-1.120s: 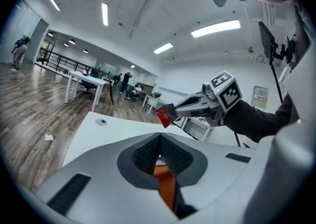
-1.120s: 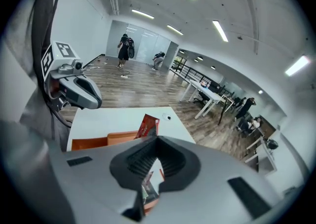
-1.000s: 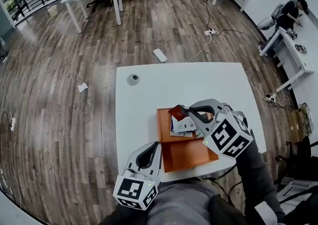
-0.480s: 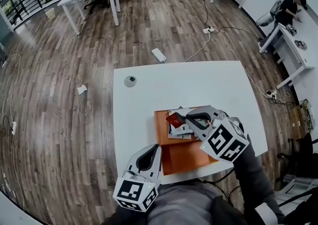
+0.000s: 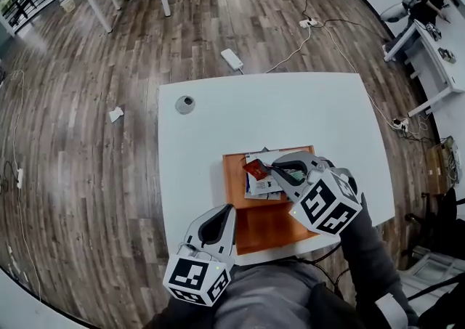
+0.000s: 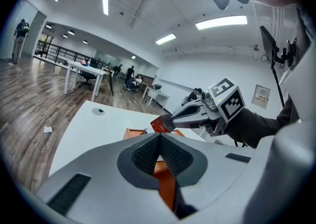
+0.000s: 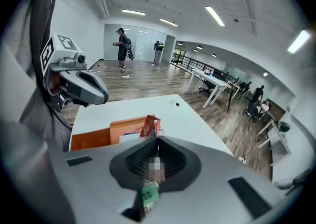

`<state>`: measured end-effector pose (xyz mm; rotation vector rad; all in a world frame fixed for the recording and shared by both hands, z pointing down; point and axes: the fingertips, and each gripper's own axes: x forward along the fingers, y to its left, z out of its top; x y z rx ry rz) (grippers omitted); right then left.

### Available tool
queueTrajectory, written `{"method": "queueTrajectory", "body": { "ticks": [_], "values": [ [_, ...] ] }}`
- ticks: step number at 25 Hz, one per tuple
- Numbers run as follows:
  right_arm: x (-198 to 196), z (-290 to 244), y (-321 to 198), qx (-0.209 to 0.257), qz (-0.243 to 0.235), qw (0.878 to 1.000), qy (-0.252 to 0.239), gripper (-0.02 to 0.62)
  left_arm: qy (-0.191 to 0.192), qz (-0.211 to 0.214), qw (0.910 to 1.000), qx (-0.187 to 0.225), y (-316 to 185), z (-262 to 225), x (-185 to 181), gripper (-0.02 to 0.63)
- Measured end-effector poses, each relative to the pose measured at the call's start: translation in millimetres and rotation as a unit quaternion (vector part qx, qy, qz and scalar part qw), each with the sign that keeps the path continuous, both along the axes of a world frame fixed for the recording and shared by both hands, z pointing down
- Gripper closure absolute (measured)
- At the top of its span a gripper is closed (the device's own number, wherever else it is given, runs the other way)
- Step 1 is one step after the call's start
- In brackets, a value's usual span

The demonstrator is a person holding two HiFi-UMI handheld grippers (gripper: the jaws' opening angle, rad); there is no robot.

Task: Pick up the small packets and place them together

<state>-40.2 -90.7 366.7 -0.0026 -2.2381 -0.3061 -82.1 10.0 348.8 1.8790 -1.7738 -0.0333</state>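
A white bench (image 5: 218, 113) carries a shallow orange rectangular tray (image 5: 265, 227). The right hand-held gripper (image 5: 275, 170), tilted steeply downward, has its jaws closed on a small red foil packet (image 5: 256, 168). The packet sticks out forward past the tips, standing on edge. Directly below it, at the tray's far end, lies a loose pile of pale paper packets (image 5: 263, 185). Whether the red one touches them is unclear, but the drop looks short. The left hand-held gripper (image 5: 224, 210) sits well back over the bench's near edge, aimed at the tray, jaws together and empty.
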Motion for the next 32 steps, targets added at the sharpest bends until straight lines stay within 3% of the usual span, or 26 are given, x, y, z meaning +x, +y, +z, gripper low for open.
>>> {"method": "queueTrajectory", "body": {
  "ticks": [10,17,32],
  "values": [
    [-1,11,-11,-0.006,0.018,1.0,0.013,0.586,0.011,0.002,0.9999,-0.012,-9,6,-6,0.606],
    [0,8,-15,-0.008,0.033,0.999,0.007,0.531,0.012,0.01,0.9998,-0.011,-12,9,-5,0.606],
    [2,6,-12,0.004,0.034,0.999,0.01,0.529,0.009,0.013,0.9998,-0.008,-7,9,-4,0.606]
  ]
}}
